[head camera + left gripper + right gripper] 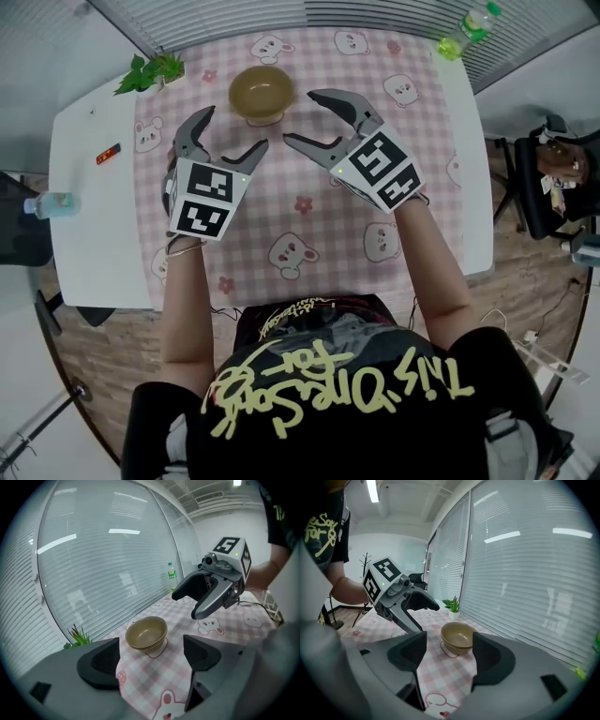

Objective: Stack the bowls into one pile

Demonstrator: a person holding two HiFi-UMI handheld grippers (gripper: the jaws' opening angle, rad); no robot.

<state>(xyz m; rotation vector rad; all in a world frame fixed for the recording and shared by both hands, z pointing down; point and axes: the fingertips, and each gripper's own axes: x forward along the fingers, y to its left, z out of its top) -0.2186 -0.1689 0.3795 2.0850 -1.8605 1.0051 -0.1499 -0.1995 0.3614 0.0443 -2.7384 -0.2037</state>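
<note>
Olive-tan and smooth-surfaced, the bowls (261, 91) sit nested in one pile, mouths up, so the pile's axis runs vertical; being round, they have no long axis across the desk. Both gripper views show at least two rims stacked close under the top one; exact count cannot be told. Inner wall is plain and slightly glossy. The pile stands at the far middle of a pink-and-white checked cloth (319, 216) printed with bears and small flowers, which covers the middle of a white desk (94, 216). Left gripper (234, 131): held above the cloth on the near-left side of the pile, dark fingers (101, 663) spread wide, nothing between them; only cloth and the pile beyond show through the gap. Right gripper (302, 116): near-right of the pile, closer to it, fingers (408, 653) likewise spread and holding nothing, the pile visible past the gap. Neither gripper touches the bowls. Each carries a white cube with black square markers. Other items: small green plant (150, 70) at the cloth's far-left corner; green bottle (466, 31) at the far right; clear bottle (52, 204) at the desk's left edge.
</note>
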